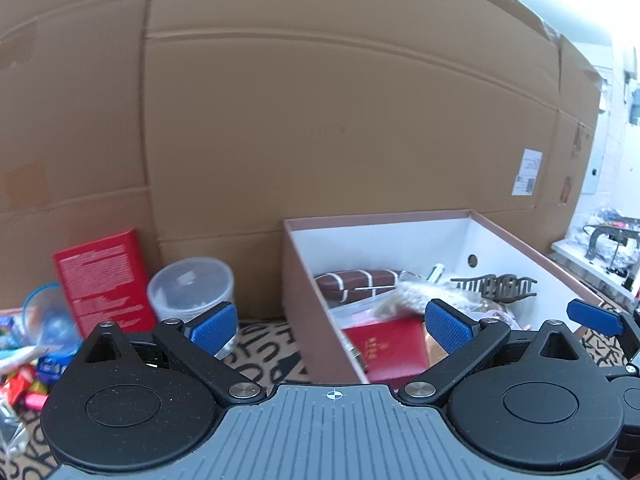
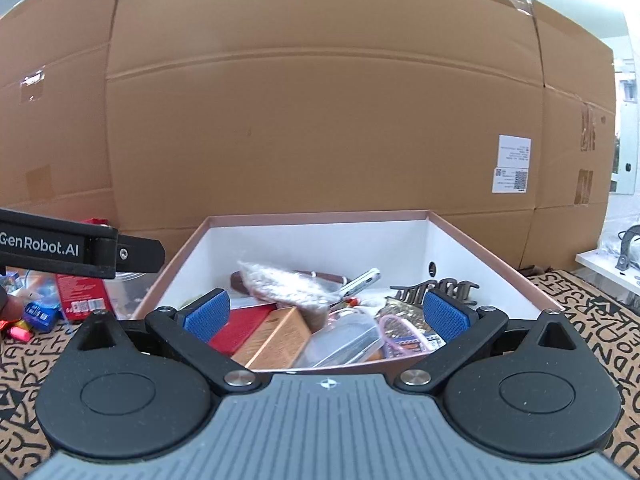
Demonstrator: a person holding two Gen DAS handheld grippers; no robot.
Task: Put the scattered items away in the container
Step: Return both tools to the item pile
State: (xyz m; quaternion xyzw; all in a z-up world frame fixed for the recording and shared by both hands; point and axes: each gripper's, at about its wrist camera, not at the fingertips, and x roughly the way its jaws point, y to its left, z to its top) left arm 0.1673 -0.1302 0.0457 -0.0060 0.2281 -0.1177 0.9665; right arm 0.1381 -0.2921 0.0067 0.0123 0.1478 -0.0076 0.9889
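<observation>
A pink box with white inside [image 1: 304,288] [image 2: 472,240] stands on the patterned mat and holds several items: a brown striped pouch [image 1: 356,282], a red booklet [image 1: 390,346], a hair claw [image 1: 500,286] [image 2: 436,290], a bag of grains [image 2: 280,280], a tan carton [image 2: 276,340]. My left gripper [image 1: 330,326] is open and empty over the box's left wall. My right gripper [image 2: 326,314] is open and empty above the box's near edge. To the left lie a red box [image 1: 104,280], a clear tub [image 1: 192,288] and small scattered packets [image 1: 24,376].
A large cardboard wall [image 1: 320,120] stands right behind the box. The left gripper's arm [image 2: 80,254] crosses the left of the right wrist view. A white shelf with clutter [image 1: 600,248] is at the far right. The mat [image 2: 580,320] has black lettering.
</observation>
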